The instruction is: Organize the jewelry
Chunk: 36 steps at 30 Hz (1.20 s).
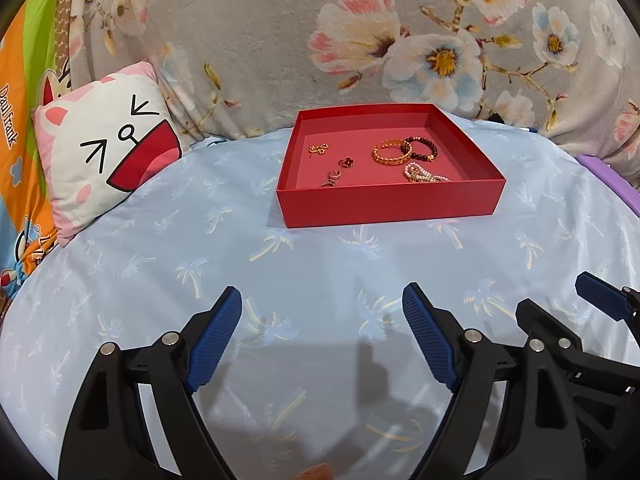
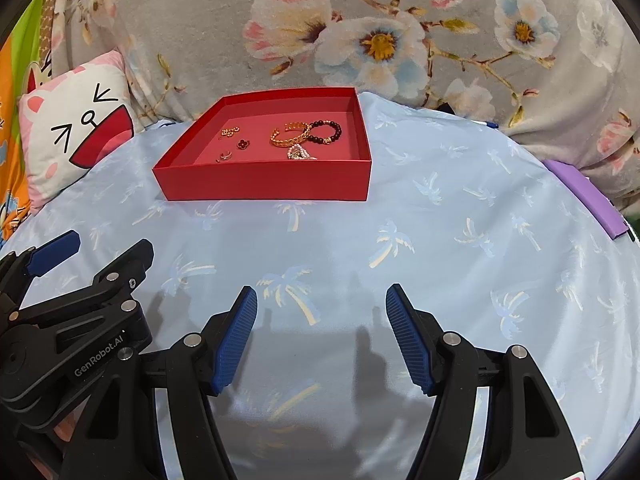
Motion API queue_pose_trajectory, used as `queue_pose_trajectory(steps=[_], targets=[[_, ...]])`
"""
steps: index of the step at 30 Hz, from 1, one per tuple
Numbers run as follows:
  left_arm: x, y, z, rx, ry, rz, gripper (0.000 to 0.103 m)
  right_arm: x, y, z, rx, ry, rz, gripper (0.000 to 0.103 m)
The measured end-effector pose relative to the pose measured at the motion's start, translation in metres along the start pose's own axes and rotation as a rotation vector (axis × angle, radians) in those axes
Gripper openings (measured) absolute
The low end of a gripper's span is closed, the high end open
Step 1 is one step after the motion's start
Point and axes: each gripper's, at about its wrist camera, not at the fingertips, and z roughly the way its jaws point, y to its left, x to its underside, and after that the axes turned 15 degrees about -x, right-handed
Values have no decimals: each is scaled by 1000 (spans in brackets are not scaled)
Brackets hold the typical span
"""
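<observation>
A shallow red box [image 1: 390,202] [image 2: 264,184] sits on the pale blue palm-print sheet, well beyond both grippers. Inside it lie a gold bangle [image 1: 392,152] [image 2: 290,136], a dark bead bracelet [image 1: 424,148] [image 2: 326,132], a pearl bracelet [image 1: 424,174] [image 2: 298,153], a dark flower ring [image 1: 346,163] [image 2: 242,143], a small gold piece [image 1: 319,149] [image 2: 230,132] and a small ring [image 1: 332,178] [image 2: 226,155]. My left gripper [image 1: 322,296] [image 2: 110,242] hovers open over bare sheet with nothing between its blue pads. Beside it, my right gripper [image 2: 322,294] [image 1: 560,296] is open and empty too.
A cat-face pillow [image 1: 100,152] [image 2: 72,124] leans at the left of the box. A grey floral blanket [image 1: 260,40] [image 2: 200,20] rises behind it. A purple flat object [image 2: 584,196] lies at the right edge, and an orange cartoon cloth [image 1: 20,140] at the far left.
</observation>
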Motion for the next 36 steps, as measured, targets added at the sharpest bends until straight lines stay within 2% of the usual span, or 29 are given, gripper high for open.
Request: queue_pose_trajectory(steps=[32, 36], targets=[[0, 1, 1, -8, 3, 1, 80, 1, -4, 0, -4, 2, 6, 67], [1, 1, -1, -18, 2, -4, 80, 1, -5, -1, -3, 0, 12, 71]])
